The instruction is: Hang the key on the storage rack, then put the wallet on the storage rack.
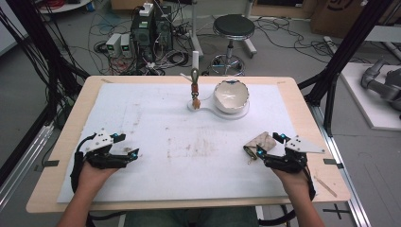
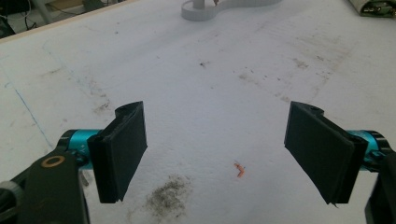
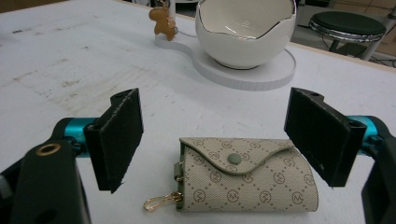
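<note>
Between the spread jaws of the right gripper [image 3: 215, 140], untouched, a beige monogram-patterned snap-flap pouch [image 3: 247, 179] is laid flat on the white table mat [image 3: 70, 60]. Its long axis is set across the jaws, gold clasp [image 3: 161, 201] pointing to the view's left. The left gripper [image 2: 217, 149] is held open over bare mat.

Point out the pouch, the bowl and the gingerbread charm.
pouch [image 3: 247, 182]: right gripper view, on its patterned front below the snap.
bowl [image 3: 245, 42]: right gripper view, on its white outer wall.
gingerbread charm [image 3: 163, 21]: right gripper view, on its body.

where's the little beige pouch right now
The beige pouch lies flat on the white mat at the table's right side, between the right gripper's open jaws, nearer the person than the white bowl.
</note>
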`<state>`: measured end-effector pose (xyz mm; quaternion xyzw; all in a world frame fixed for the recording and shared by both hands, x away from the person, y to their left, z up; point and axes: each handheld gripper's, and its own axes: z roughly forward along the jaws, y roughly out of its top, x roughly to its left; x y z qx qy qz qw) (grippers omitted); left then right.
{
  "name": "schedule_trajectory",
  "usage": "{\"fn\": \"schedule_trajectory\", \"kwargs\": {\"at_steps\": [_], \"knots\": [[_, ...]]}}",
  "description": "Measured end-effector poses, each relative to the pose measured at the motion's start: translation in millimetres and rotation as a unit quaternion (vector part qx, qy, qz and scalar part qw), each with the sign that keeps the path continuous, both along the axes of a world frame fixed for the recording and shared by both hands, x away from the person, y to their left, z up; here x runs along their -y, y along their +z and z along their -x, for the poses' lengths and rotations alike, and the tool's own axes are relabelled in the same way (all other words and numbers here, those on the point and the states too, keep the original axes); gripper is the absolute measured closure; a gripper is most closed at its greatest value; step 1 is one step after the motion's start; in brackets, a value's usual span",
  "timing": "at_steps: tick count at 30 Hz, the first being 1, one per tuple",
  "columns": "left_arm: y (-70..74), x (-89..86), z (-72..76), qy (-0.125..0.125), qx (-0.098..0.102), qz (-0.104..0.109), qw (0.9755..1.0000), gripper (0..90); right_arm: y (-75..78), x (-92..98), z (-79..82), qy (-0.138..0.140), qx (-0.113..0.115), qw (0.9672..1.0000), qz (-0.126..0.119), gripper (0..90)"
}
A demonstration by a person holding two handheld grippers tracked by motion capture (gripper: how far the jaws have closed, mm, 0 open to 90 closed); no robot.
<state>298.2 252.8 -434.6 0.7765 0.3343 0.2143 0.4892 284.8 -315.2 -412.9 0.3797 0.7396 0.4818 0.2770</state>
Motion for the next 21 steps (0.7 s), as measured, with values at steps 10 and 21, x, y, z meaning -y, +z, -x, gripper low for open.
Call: {"fn": "schedule_trajectory", "kwargs": {"at_steps": [10, 21], "knots": [[0.4, 3.5, 1.6, -0.006, -0.005, 0.003, 1.0, 21.0, 0.7, -2.5, 4.8, 0.002, -0.001, 1.0, 0.007, 20.0], [6.9, 26.7, -2.6, -0.019, -0.005, 0.015, 0.9997, 20.9, -1.3, 4.8, 19.8, 0.007, -0.007, 0.9999, 0.012, 20.0]]}}
